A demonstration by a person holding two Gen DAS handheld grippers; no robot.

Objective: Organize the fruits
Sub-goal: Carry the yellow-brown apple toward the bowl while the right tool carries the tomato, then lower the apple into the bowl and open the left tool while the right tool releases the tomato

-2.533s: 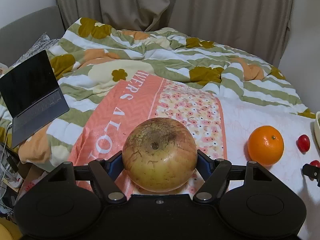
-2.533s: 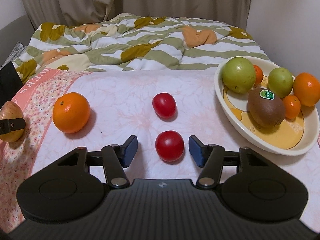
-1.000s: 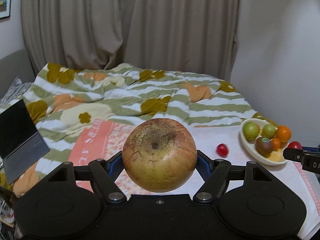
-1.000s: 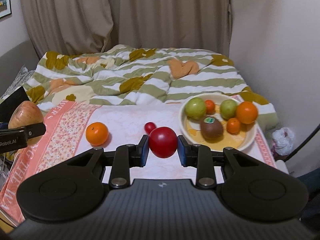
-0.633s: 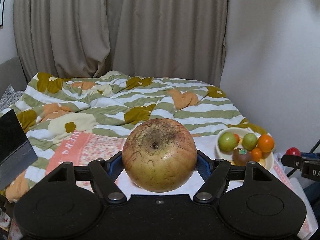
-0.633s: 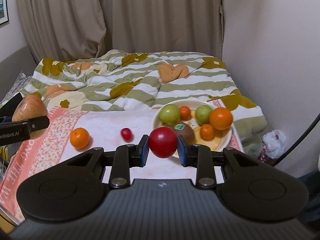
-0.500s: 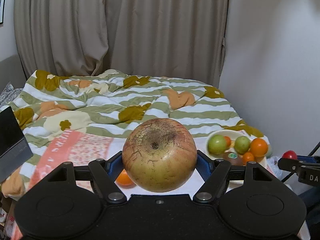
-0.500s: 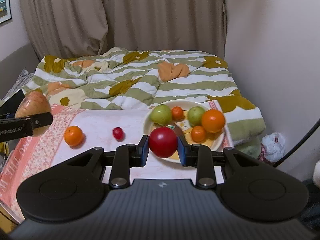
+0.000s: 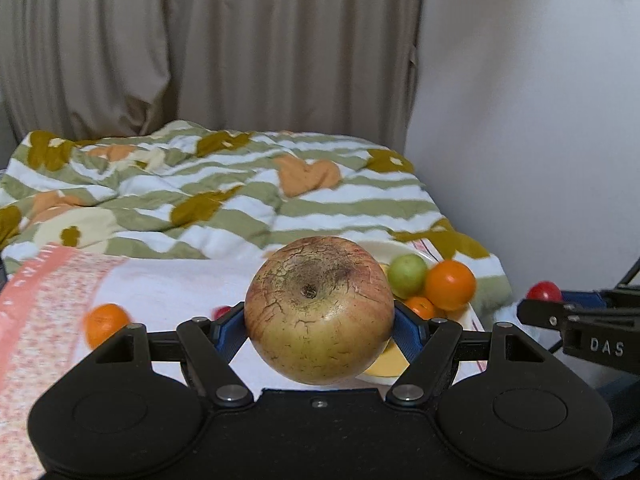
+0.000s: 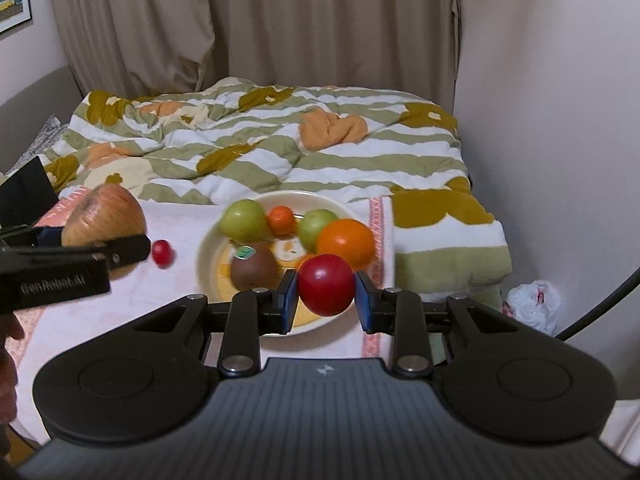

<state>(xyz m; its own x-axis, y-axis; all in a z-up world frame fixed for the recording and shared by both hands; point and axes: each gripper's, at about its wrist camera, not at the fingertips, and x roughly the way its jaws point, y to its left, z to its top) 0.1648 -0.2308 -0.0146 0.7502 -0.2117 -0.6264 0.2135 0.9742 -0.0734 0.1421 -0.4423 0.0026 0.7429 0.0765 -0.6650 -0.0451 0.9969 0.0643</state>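
Observation:
My left gripper [image 9: 319,320] is shut on a large yellow-red apple [image 9: 319,310], held in the air left of the bowl. The apple also shows in the right wrist view [image 10: 105,215]. My right gripper [image 10: 326,298] is shut on a red tomato [image 10: 326,284], held above the near rim of the cream bowl [image 10: 206,248]. The bowl holds two green fruits [image 10: 244,220], a kiwi [image 10: 254,266], a large orange [image 10: 346,240] and small oranges. On the cloth lie a second small tomato [image 10: 162,251] and a loose orange [image 9: 105,322].
The fruit lies on a pink and white cloth [image 10: 120,300] at the foot of a bed with a striped quilt [image 10: 280,140]. A laptop [image 10: 26,192] sits at the left. A wall [image 10: 560,120] stands close on the right, with a plastic bag [image 10: 532,304] on the floor.
Both grippers have lifted their fruit off the cloth and moved right toward the bowl. The right gripper shut on the tomato and now holds it over the bowl's near rim.

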